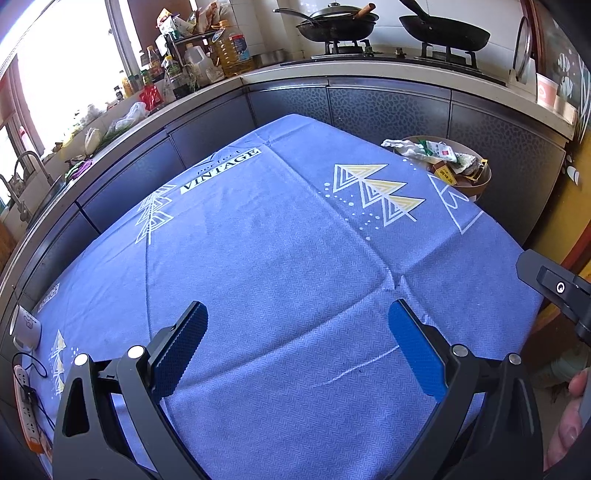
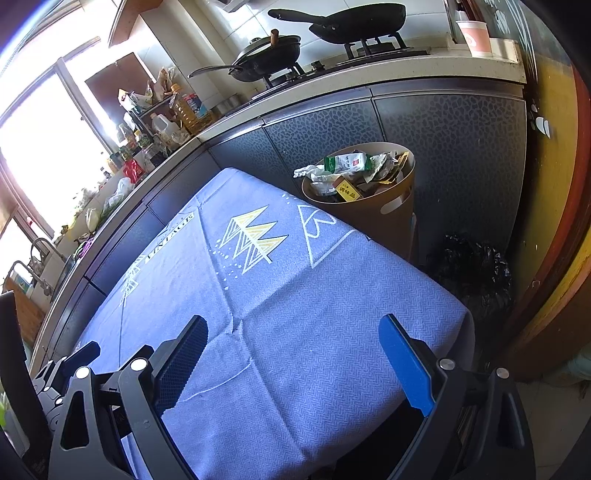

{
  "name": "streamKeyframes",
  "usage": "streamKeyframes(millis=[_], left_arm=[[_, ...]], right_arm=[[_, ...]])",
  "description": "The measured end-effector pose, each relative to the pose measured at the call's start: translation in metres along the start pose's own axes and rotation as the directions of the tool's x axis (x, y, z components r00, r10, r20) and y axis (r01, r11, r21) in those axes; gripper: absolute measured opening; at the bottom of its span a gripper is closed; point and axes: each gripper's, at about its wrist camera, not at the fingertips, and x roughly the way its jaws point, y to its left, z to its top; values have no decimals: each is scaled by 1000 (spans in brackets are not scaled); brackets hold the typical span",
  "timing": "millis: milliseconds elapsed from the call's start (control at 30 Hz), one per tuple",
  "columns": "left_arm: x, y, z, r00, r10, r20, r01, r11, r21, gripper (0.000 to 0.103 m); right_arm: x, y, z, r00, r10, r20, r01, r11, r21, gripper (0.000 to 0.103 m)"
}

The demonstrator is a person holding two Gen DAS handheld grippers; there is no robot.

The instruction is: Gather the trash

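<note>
A round tan trash bin (image 2: 388, 218) stands on the floor at the table's far right corner, heaped with wrappers, a green-and-white packet (image 2: 345, 162) and a yellow box (image 2: 349, 192). It also shows in the left wrist view (image 1: 476, 184). My left gripper (image 1: 297, 326) is open and empty, low over the near part of the blue tablecloth (image 1: 277, 251). My right gripper (image 2: 293, 339) is open and empty over the cloth's near right part (image 2: 295, 295). The right gripper's body (image 1: 557, 288) shows at the right edge of the left wrist view.
A kitchen counter (image 1: 369, 74) with dark cabinet fronts runs behind the table, carrying two pans (image 1: 336, 26), oil bottles (image 1: 232, 48) and a sink tap (image 1: 26, 162). A white mug (image 1: 26, 326) and a power strip (image 1: 27, 402) lie at the table's left. A black bag (image 2: 472, 266) sits on the floor.
</note>
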Motion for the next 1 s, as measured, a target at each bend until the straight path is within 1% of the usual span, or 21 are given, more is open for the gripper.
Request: streamKeyframes(millis=[233, 633, 1000], left_arm=[[-4, -6, 4, 1000, -25, 11, 25, 1000, 9, 97], [-15, -24, 26, 997, -39, 60, 36, 998, 46, 97], [-16, -35, 34, 997, -49, 64, 45, 997, 64, 97]], right_arm=[[-5, -1, 1, 1000, -2, 18, 2, 1000, -2, 93], [-20, -14, 10, 998, -15, 56, 13, 1000, 27, 93], [-24, -25, 13, 998, -22, 61, 19, 998, 53, 93]])
